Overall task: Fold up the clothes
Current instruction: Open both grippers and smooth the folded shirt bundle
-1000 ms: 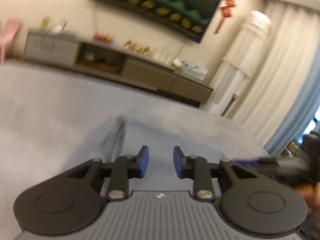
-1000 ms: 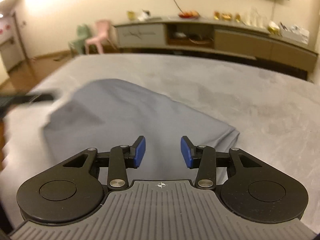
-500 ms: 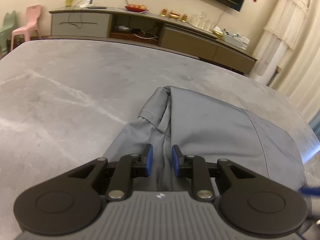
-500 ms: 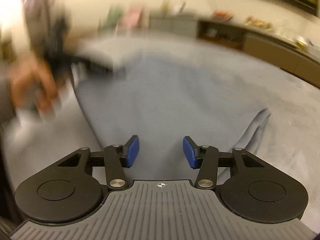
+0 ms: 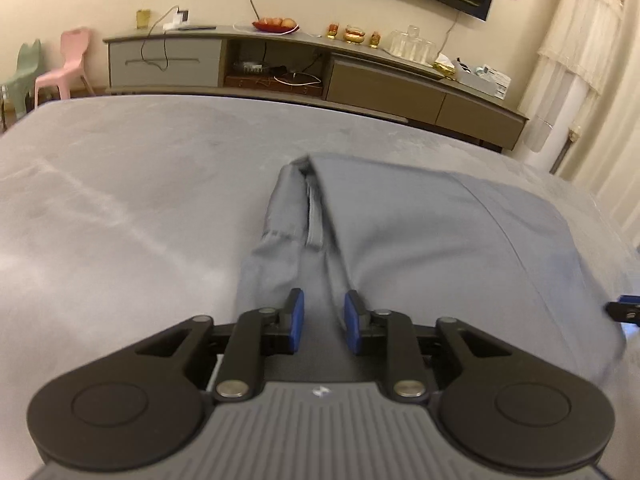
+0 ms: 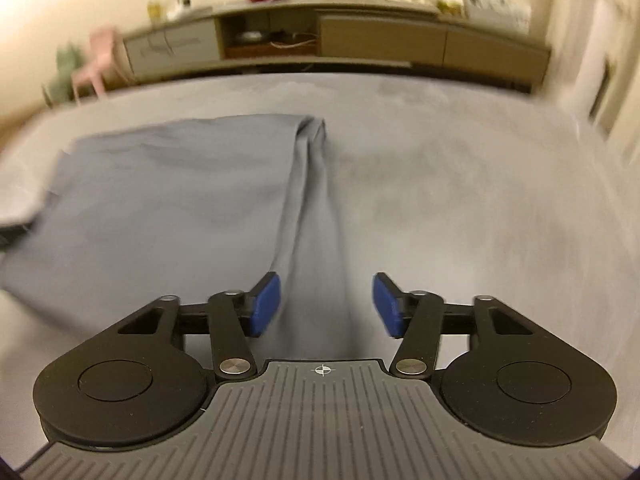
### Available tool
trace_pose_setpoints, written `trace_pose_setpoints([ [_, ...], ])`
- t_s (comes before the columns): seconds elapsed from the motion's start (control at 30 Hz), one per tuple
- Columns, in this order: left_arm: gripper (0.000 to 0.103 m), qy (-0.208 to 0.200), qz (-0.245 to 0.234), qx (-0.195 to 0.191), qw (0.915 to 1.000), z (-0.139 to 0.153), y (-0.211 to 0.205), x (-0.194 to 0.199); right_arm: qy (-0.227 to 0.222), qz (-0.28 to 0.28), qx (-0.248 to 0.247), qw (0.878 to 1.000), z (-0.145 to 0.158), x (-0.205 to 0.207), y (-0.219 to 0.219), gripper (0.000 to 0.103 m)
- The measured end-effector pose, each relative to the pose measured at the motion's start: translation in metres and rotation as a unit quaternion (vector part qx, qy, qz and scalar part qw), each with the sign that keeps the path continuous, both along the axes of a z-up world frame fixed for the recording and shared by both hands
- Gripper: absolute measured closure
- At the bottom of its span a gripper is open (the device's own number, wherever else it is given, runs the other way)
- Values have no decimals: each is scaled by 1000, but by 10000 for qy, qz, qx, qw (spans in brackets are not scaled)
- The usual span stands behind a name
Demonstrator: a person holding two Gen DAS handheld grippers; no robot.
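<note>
Grey-blue garment (image 5: 440, 240) lies flat on the grey counter (image 5: 120, 184), partly folded, with a bunched strip (image 5: 288, 204) running along its left edge as the left wrist view shows it.

Your left tool (image 5: 323, 322) sits low over the near end of that strip, blue pads parted by a narrow gap with cloth showing between them. Not clamped. Your right tool (image 6: 326, 306) is spread wide over the same strip (image 6: 316, 216), nothing held.

Risks:
- Close the left tool as it stands and you likely pinch only the top layer. The fold then slips open on lift.
- The strip is rumpled and layered. Grab one ridge and the rest probably drags, skewing the flat panel beside it.
- Right wrist view is motion-blurred. Close while the tool is swinging and you may miss the edge or catch the counter cover.
- Both tools aim at the same strip. The tip of the right tool (image 5: 624, 310) already shows at the right border of the left view, so watch for a bump if you converge.

Room:
- Plenty of bare counter left of the garment in the left view, and right of it and beyond it in the right view.
- The garment's far corner (image 6: 68, 152) sits near the counter's left edge in the right view. Don't fold toward that side.
- Sideboard (image 5: 280, 64) and chairs (image 5: 64, 64) stand well apart, behind the counter.
</note>
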State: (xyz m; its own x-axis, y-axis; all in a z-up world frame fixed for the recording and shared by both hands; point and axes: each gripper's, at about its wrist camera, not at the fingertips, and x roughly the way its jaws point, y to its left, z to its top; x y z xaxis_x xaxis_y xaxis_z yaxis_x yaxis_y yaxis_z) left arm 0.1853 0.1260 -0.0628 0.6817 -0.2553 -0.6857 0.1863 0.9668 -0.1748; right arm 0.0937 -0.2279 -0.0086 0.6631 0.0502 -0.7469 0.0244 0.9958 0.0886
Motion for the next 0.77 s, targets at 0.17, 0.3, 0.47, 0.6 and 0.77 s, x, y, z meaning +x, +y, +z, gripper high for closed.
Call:
trace_pose_setpoints([
  [0.17, 0, -562, 431, -10, 9975, 34, 11, -65, -177, 339, 392, 9985, 11, -63, 24, 28],
  [0.3, 0, -382, 17, 139, 9992, 40, -16, -103, -236, 463, -145, 9985, 1, -93, 53, 26],
  [0.47, 0, -72, -855, 47, 9963, 31, -57, -141, -259, 443, -160, 9986, -2, -112, 59, 26],
  [0.6, 0, 200, -880, -231, 9957, 21, -64, -156, -424, 410, -424, 9974, 3, -123, 63, 24],
  [0.77, 0, 453, -787, 26, 9959, 6, -71, -166, -410, 428, -446, 9972, 0, -124, 59, 24],
])
